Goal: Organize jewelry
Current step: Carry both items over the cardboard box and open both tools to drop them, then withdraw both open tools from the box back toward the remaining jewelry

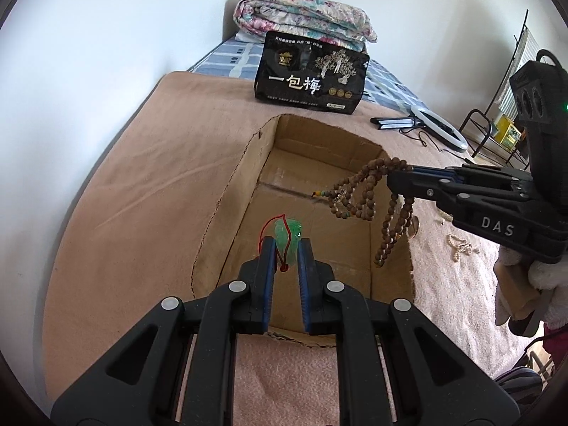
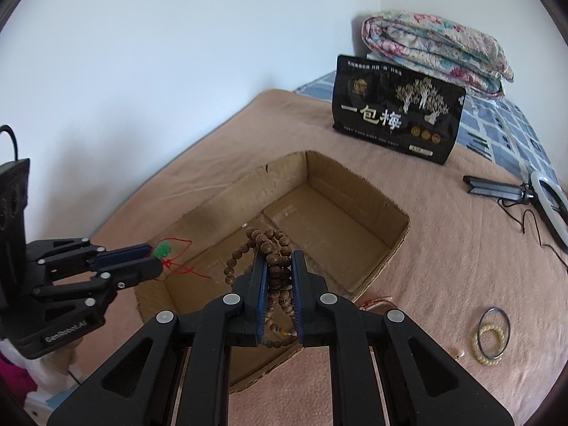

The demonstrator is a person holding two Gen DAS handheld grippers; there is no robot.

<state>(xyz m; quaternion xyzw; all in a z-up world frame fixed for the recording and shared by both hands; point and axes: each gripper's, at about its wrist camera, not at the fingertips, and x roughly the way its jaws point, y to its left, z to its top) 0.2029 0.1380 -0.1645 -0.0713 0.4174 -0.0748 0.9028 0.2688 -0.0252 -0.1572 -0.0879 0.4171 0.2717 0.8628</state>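
Note:
An open cardboard box (image 1: 248, 163) (image 2: 355, 181) sits on a pink blanket. My left gripper (image 1: 287, 245) (image 2: 156, 259) is shut on a green pendant (image 1: 288, 236) (image 2: 162, 249) with a red cord, held over the near part of the box. My right gripper (image 2: 279, 259) (image 1: 392, 177) is shut on a brown wooden bead necklace (image 2: 273, 245) (image 1: 365, 191), whose loops hang over the box's right side. The box floor looks bare.
A black snack bag (image 1: 309, 74) (image 2: 397, 120) stands behind the box, with a folded floral quilt (image 1: 305, 14) behind it. A ring light (image 2: 550, 202) lies at right. A bangle and a pale bead bracelet (image 2: 491, 337) lie on the blanket, right of the box.

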